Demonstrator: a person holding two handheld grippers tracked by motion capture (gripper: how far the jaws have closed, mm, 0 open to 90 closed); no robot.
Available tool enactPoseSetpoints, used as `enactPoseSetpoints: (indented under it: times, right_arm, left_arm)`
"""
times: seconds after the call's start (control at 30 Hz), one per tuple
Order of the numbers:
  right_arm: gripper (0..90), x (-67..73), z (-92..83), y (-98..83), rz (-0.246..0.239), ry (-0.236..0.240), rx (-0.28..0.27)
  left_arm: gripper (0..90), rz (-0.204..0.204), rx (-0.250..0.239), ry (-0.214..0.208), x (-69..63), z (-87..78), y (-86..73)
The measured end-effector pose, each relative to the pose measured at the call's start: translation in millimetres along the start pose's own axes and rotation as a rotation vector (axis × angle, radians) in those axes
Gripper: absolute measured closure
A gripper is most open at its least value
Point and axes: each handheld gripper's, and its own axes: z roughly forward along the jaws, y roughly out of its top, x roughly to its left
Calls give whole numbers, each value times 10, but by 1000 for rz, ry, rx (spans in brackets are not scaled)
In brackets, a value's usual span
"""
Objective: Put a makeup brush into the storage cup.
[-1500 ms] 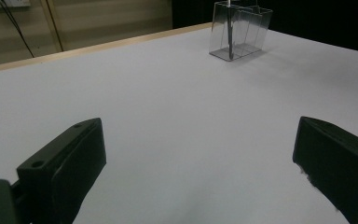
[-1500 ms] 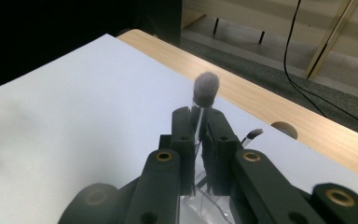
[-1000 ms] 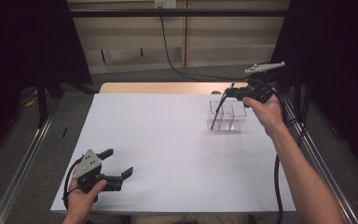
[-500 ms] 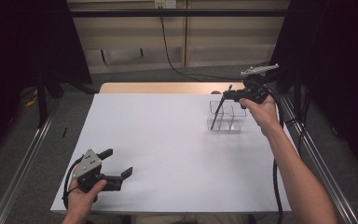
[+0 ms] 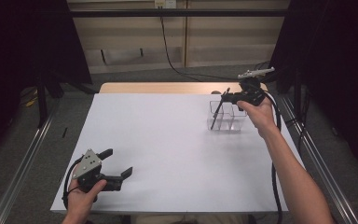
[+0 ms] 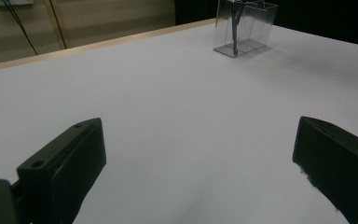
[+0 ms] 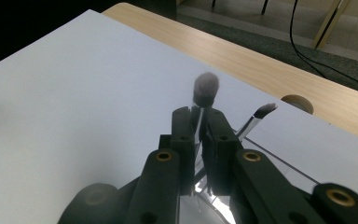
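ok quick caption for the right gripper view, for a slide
Right gripper shut on a makeup brush above the clear organizer, where a second brush already leans.

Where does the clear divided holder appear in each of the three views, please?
High view: the clear holder stands right of centre on the white table, under the right gripper.
Left gripper view: at the top edge, right of centre, far off.
Right gripper view: only a rim edge beside the jaws.
Shared landmark: the table's wooden far edge.
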Motion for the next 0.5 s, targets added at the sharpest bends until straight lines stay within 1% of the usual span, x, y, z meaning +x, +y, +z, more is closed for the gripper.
enactPoseSetpoints:
  times: [0.23,0.4,0.5]
  right_arm:
    - [836,-13,31,-47,7,8,1]
    - [836,-31,36,-78,21,25,-16]
    - [834,-36,37,-87,17,28,-19]
  left_arm:
    - [27,-1,2,0,1,0,0]
    - [27,-7,1,1,0,2,-2]
    - [27,2,4,0,2,10,-5]
